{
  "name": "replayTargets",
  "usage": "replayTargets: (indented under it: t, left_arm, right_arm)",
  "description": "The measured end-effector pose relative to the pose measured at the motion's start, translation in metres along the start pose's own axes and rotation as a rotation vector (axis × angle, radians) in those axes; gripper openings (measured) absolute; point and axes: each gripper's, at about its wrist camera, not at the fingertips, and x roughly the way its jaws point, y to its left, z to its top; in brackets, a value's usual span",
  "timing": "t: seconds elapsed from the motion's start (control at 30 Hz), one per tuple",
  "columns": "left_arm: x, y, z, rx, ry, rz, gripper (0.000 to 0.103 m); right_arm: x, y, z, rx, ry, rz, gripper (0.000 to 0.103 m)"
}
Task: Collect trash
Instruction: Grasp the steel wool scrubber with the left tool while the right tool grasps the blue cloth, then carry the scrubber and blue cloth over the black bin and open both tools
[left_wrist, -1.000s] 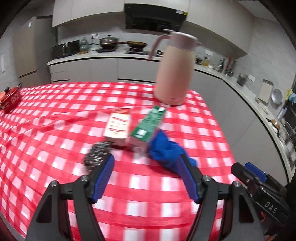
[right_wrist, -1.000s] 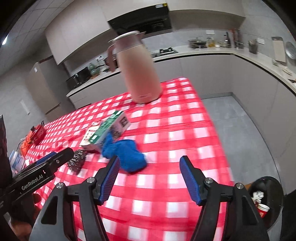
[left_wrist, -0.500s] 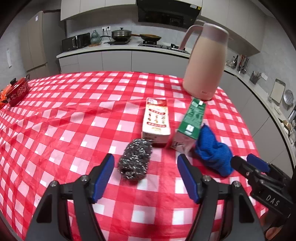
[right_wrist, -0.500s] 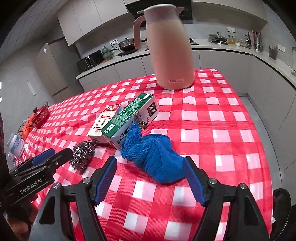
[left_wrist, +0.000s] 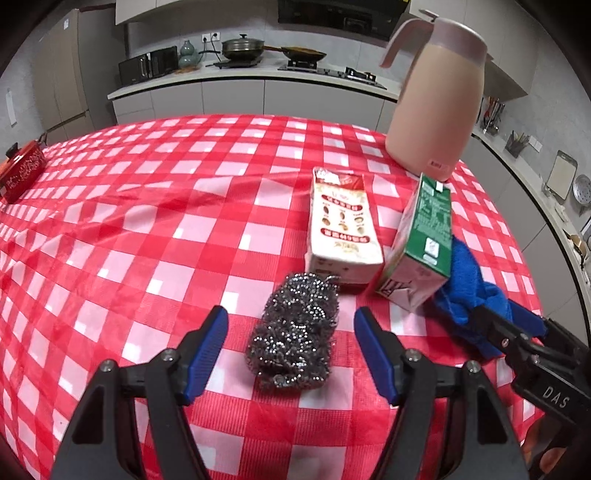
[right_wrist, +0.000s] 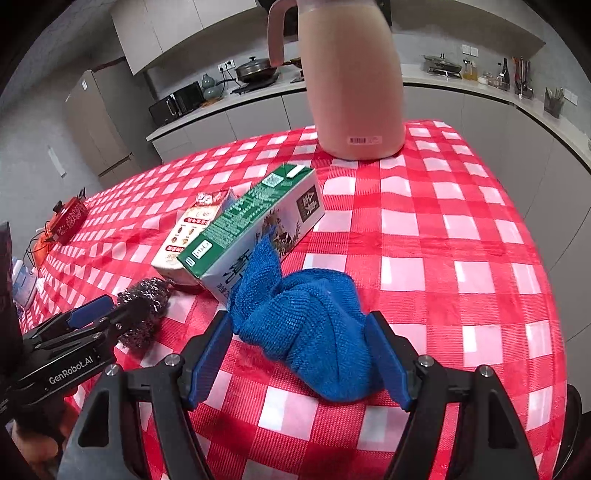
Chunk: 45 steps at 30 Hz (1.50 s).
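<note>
A steel wool scrubber (left_wrist: 295, 328) lies on the red checked tablecloth (left_wrist: 147, 229), between the fingers of my left gripper (left_wrist: 291, 321). That gripper is open and its pads stand clear of the scrubber. A crumpled blue cloth (right_wrist: 314, 332) lies between the fingers of my right gripper (right_wrist: 299, 321), which is open and close around it without squeezing. Behind them lie a white and red carton (left_wrist: 341, 225) and a green carton (left_wrist: 424, 240), side by side. The cloth's tip rests against the green carton (right_wrist: 251, 221). The left gripper (right_wrist: 99, 314) also shows in the right wrist view beside the scrubber (right_wrist: 144, 314).
A tall pink jug (left_wrist: 436, 103) stands at the table's far right. A red pot (left_wrist: 22, 170) sits at the far left edge. The table's right edge (right_wrist: 550, 295) drops to the floor, where a dark bin rim (right_wrist: 571, 417) shows. Kitchen counters run behind.
Both grippers came forward and down toward the table. The scrubber now lies between the left fingers and the blue cloth between the right fingers. The right jaws widened slightly.
</note>
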Motion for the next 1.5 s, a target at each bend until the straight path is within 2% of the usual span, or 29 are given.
replayTargets:
  t: [0.2, 0.23, 0.3, 0.37, 0.4, 0.63, 1.07, 1.27, 1.5]
  left_arm:
    - [0.005, 0.001, -0.003, -0.005, 0.009, -0.025, 0.071]
    - [0.006, 0.001, -0.004, -0.005, 0.009, -0.032, 0.066]
    - [0.008, 0.0, -0.005, 0.001, 0.017, -0.041, 0.059]
    - [0.011, 0.0, -0.006, 0.001, 0.03, -0.049, 0.05]
    - [0.012, 0.0, -0.007, 0.0, 0.034, -0.054, 0.048]
    - [0.005, 0.001, -0.011, -0.02, 0.02, -0.073, 0.041]
    - [-0.032, -0.018, -0.019, -0.012, -0.045, -0.083, 0.04]
    - [-0.049, -0.048, -0.029, 0.018, -0.061, -0.098, 0.04]
    - [-0.068, -0.093, -0.038, 0.063, -0.075, -0.154, 0.04]
  right_arm:
    - [0.008, -0.001, -0.004, 0.008, 0.006, 0.023, 0.076]
    - [0.008, -0.002, -0.004, 0.009, 0.005, 0.026, 0.075]
    - [0.008, -0.003, -0.005, 0.008, 0.006, 0.027, 0.071]
    - [0.011, -0.005, -0.007, 0.011, 0.017, 0.02, 0.056]
    - [0.012, -0.006, -0.007, 0.015, 0.02, 0.018, 0.054]
    - [0.005, -0.01, -0.01, 0.038, 0.001, 0.018, 0.04]
    - [-0.038, -0.022, -0.019, 0.059, -0.066, 0.05, 0.04]
    - [-0.068, -0.047, -0.032, 0.082, -0.087, 0.047, 0.04]
    - [-0.109, -0.084, -0.05, 0.124, -0.116, 0.02, 0.04]
